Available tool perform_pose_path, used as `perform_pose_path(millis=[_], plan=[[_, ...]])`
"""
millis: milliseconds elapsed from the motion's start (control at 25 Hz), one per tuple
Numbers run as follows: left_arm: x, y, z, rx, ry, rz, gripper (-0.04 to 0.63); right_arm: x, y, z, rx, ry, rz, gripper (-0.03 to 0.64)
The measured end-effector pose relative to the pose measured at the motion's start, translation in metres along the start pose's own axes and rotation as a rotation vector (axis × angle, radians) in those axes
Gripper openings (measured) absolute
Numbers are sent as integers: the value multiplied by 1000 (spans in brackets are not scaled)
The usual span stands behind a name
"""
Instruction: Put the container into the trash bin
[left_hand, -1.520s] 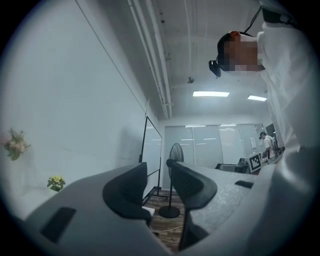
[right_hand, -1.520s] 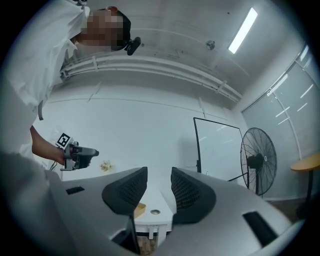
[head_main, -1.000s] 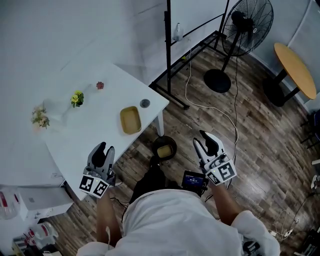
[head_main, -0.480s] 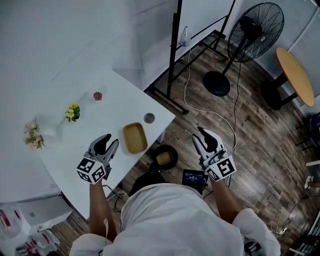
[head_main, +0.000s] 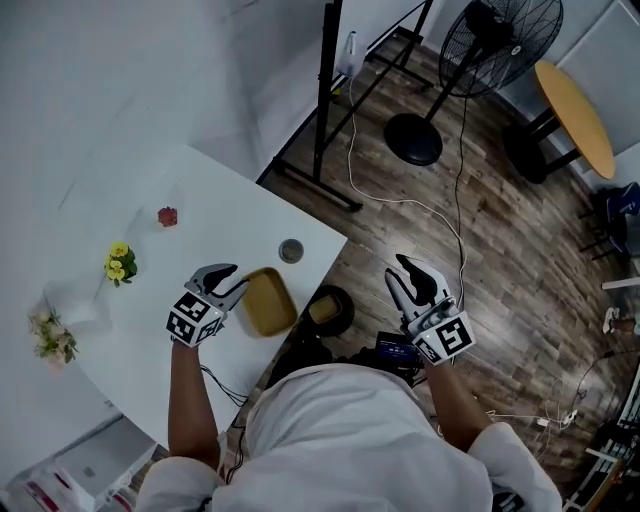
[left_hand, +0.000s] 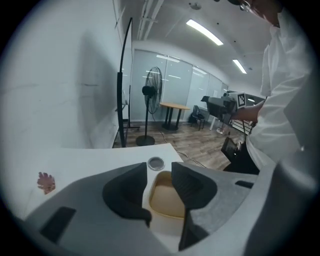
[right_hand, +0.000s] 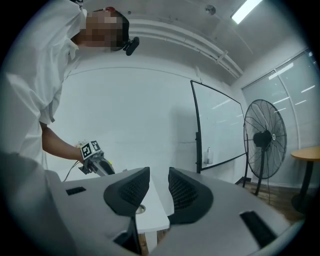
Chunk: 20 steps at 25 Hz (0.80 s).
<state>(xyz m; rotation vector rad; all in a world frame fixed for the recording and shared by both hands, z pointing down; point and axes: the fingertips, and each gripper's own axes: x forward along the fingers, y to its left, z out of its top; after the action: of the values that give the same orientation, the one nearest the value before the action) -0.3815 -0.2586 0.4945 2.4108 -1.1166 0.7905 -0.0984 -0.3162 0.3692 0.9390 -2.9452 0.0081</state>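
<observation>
Head view: shallow, rounded-rectangular tan container (head_main: 268, 303)

Shallow yellow container (head_main: 266, 303) lies flat near trash bin (head_main: 345, 304).

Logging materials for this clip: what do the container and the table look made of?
Container: probably plastic or moulded fibre, with a matte tan finish. It has thin walls and rounded corners and shows no shine.
Table: smooth white top, likely laminate or painted board. The colour is even and the edge is thin.
</observation>
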Motion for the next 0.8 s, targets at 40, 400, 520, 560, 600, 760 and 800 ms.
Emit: perform_pose_path(millis=[40,400,520,560,600,760,800], plan=[[11,4,-6,6,31,-30,156,1,-3,-5,6,15,-17,137],[76,12,-52,77,296,-241,151,6,-19,-34,40,96,-113,137],[89,9,-64,95,366,-278,124,5,-22,-39,46,105,-139,137],[93,9,-66,97,383,-284,108,4,-23,-40,47,109,-146,137],[95,8,-68,100,399,-287,98,2,-24,-41,50,112,-154,137],[100,10,-73,112,457,-270,44,-8,-31,-40,72,109,-197,135],[100,11,-74,113,466,-264,35,-10,-32,-39,76,106,-205,135]])
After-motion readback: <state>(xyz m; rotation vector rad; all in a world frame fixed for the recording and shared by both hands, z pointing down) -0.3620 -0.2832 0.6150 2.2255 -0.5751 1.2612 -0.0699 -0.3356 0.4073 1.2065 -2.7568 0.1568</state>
